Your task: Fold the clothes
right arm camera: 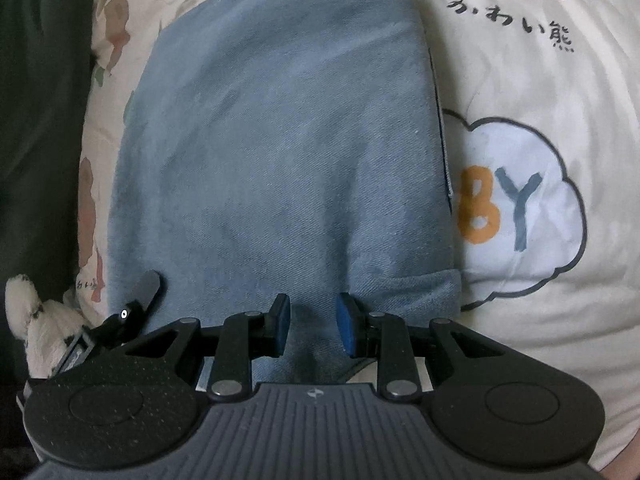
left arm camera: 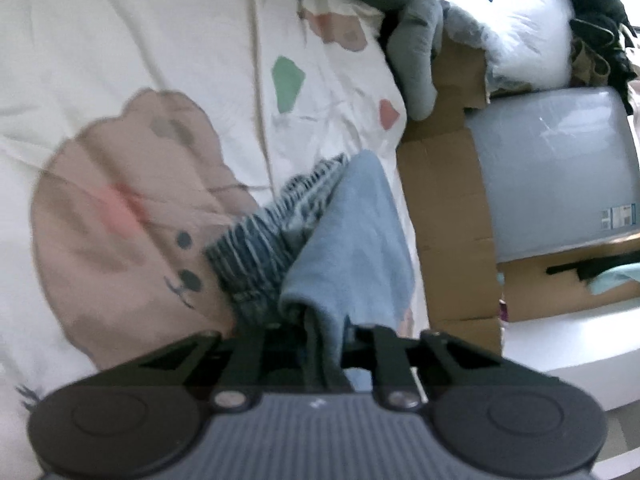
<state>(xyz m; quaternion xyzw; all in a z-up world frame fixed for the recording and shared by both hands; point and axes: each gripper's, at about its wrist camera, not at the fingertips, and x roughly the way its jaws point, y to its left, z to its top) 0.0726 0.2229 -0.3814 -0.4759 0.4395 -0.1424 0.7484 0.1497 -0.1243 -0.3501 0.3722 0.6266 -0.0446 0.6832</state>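
Left gripper (left arm camera: 324,344): jaws drawn narrow, clamped on fold of light blue denim garment (left arm camera: 352,248) that rises between them; gathered striped waistband (left arm camera: 276,232) bunched just left of fold.

Right gripper (right arm camera: 310,326): blue pads (right arm camera: 345,324) partly apart, denim directly beneath; whether pads pinch fabric, cannot tell.

Garment: soft twill weave, faded, lying flat on bed, hem near right gripper.

Cream quilt (right arm camera: 540,80) under it: cloud print, Japanese lettering. Cardboard boxes (left arm camera: 444,208) right of bed. Plush toy (right arm camera: 36,312) near left.
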